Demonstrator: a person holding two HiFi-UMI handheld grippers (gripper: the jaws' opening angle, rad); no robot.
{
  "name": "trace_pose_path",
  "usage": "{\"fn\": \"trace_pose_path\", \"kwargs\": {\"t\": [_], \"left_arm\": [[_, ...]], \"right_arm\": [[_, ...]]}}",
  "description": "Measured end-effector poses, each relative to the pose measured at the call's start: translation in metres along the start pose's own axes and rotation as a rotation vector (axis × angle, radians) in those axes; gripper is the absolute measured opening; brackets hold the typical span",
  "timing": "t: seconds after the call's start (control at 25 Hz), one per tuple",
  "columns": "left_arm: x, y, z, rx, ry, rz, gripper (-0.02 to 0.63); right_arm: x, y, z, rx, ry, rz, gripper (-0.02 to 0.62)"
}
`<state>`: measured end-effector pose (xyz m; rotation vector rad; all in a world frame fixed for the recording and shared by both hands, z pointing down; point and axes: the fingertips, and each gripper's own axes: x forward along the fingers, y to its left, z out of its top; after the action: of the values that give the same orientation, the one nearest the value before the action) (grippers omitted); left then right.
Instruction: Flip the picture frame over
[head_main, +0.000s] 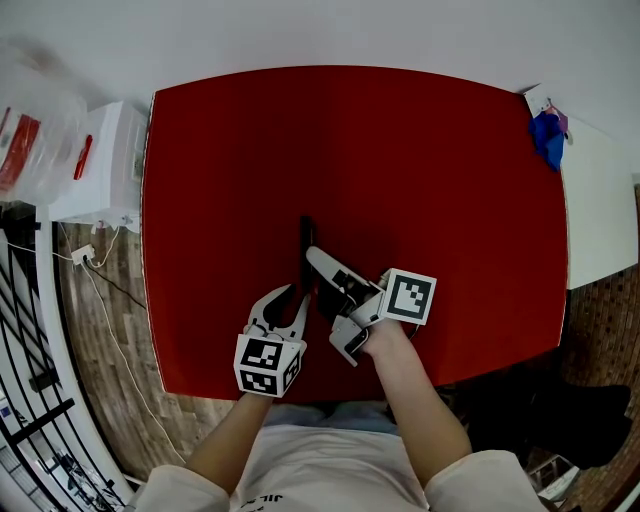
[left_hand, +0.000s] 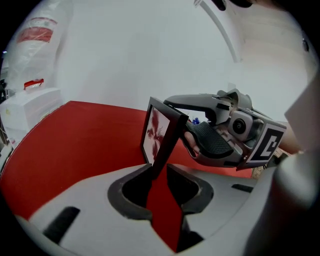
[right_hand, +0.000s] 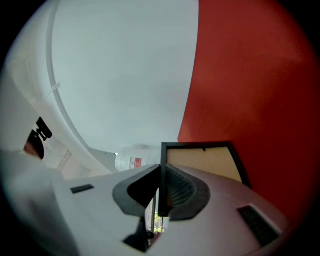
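Note:
A black picture frame stands on edge on the red table, seen edge-on from the head view. My right gripper is shut on its rim, and the pads clamp the black rim with the tan backing board showing beside them. In the left gripper view the frame shows its pale face with a red print, with the right gripper gripping its top corner. My left gripper is open just in front of the frame's lower corner, red table showing through the gap. It sits near the table's front edge.
A white cabinet with a clear plastic bag stands off the table's left side, cables trailing on the floor below. A blue object lies on a white surface at the far right. The red table stretches bare behind the frame.

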<state>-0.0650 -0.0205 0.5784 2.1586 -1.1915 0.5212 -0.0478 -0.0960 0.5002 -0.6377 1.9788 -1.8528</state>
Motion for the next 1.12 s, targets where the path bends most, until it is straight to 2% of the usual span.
{"fn": "trace_pose_path", "kwargs": {"t": [0.28, 0.52, 0.68, 0.84, 1.0, 1.12], "left_arm": [[0.015, -0.013, 0.011, 0.062, -0.013, -0.015, 0.124], [0.027, -0.017, 0.023, 0.087, -0.034, -0.011, 0.123], [0.029, -0.021, 0.025, 0.115, -0.03, -0.01, 0.123], [0.033, -0.023, 0.027, 0.1, -0.029, -0.016, 0.121], [0.034, -0.026, 0.027, 0.127, -0.024, -0.002, 0.121], [0.037, -0.029, 0.022, 0.147, -0.013, -0.004, 0.121]], "right_arm": [[-0.006, 0.001, 0.004, -0.065, 0.046, -0.044, 0.041], [-0.011, 0.006, 0.008, -0.156, 0.087, -0.106, 0.043], [-0.021, 0.005, 0.018, -0.312, 0.106, -0.221, 0.043], [-0.031, 0.009, 0.029, -0.48, 0.094, -0.331, 0.046], [-0.028, 0.017, 0.023, -0.592, 0.121, -0.369, 0.133], [-0.023, 0.012, 0.013, -0.69, 0.175, -0.434, 0.144]]}}
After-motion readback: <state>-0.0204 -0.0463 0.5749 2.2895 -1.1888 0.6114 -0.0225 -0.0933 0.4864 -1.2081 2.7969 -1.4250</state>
